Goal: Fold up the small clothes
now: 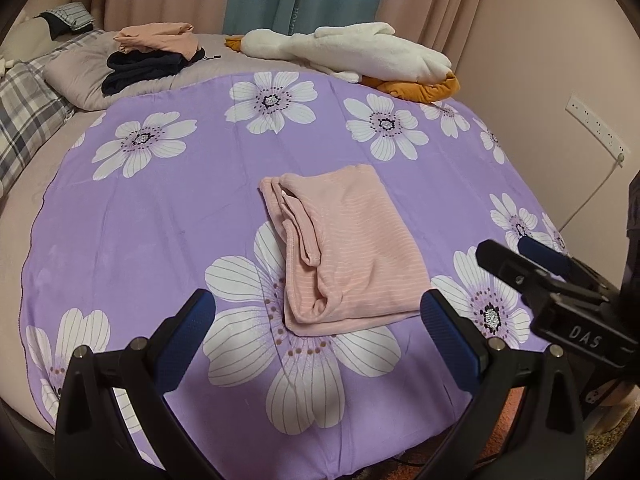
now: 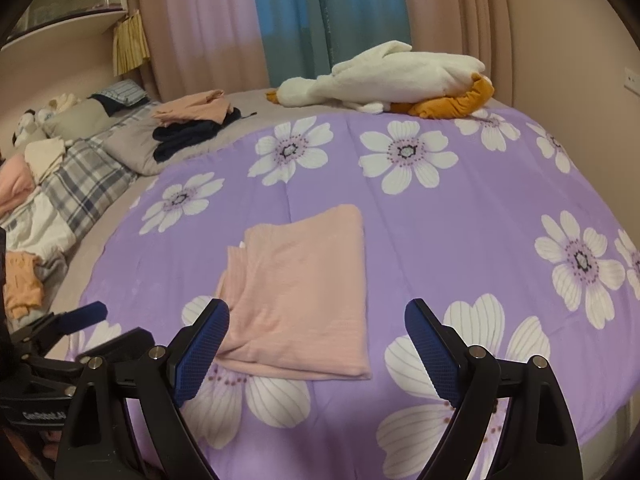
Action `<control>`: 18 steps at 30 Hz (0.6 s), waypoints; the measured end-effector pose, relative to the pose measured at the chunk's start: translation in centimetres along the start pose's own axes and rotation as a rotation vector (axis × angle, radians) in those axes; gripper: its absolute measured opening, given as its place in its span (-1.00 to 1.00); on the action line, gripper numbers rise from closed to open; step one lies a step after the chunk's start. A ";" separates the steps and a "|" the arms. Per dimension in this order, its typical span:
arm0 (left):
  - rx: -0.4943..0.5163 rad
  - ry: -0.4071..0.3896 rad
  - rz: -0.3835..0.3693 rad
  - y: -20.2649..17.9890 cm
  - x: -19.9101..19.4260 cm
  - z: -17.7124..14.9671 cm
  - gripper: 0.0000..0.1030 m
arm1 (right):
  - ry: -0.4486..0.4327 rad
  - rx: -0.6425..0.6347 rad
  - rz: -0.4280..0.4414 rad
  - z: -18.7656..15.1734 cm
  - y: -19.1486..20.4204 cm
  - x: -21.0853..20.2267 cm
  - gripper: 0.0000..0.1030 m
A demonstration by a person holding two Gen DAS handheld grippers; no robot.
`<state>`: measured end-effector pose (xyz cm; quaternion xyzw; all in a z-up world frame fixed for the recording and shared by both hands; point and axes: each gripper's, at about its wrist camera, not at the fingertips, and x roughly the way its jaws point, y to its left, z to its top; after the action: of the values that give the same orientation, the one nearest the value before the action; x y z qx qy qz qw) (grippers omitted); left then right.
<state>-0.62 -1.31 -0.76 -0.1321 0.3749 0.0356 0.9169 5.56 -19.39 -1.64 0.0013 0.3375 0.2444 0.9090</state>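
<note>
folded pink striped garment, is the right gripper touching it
Cannot tell. In the right wrist view the right gripper is open, one blue pad overlapping the folded pink striped garment's edge.

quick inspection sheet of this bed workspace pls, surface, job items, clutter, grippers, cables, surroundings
surface: purple floral bedspread, lying flat
job's things: pink striped garment folded into a rectangle mid-bed; folded pink and dark clothes stack at the far left
clutter: white and orange plush toy; plaid pillow; loose clothes at the left edge
grippers: left gripper open, empty; right gripper open, empty
cables: white cord hanging from wall power strip
surroundings: pink and blue curtains; pink wall
</note>
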 end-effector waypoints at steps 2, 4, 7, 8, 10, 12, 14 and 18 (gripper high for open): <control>0.001 0.000 -0.002 0.0 0.0 0.1 0.99 | 0.006 -0.001 -0.002 -0.2 0.1 0.1 0.73; 0.001 -0.003 -0.010 0.0 -0.2 0.1 0.99 | 0.008 -0.002 -0.006 -0.2 0.2 0.1 0.73; 0.003 -0.008 -0.025 -0.2 -0.4 0.1 0.99 | 0.014 0.000 -0.008 -0.3 0.3 0.2 0.73; 0.005 -0.009 -0.022 -0.3 -0.4 0.0 0.99 | 0.015 0.000 -0.009 -0.3 0.3 0.2 0.73; 0.010 -0.010 -0.013 -0.3 -0.4 -0.1 0.99 | 0.018 0.000 -0.014 -0.3 0.3 0.3 0.73; 0.010 -0.006 -0.014 -0.3 -0.3 -0.1 0.99 | 0.020 -0.002 -0.018 -0.3 0.3 0.3 0.73; 0.009 -0.004 -0.016 -0.2 -0.3 -0.1 0.99 | 0.023 -0.003 -0.017 -0.4 0.4 0.4 0.73; 0.009 -0.003 -0.019 -0.1 -0.3 -0.1 0.99 | 0.024 -0.003 -0.018 -0.3 0.4 0.4 0.73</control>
<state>-0.84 -1.46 -0.60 -0.1315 0.3723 0.0254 0.9184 5.45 -18.92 -2.09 -0.0059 0.3483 0.2365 0.9070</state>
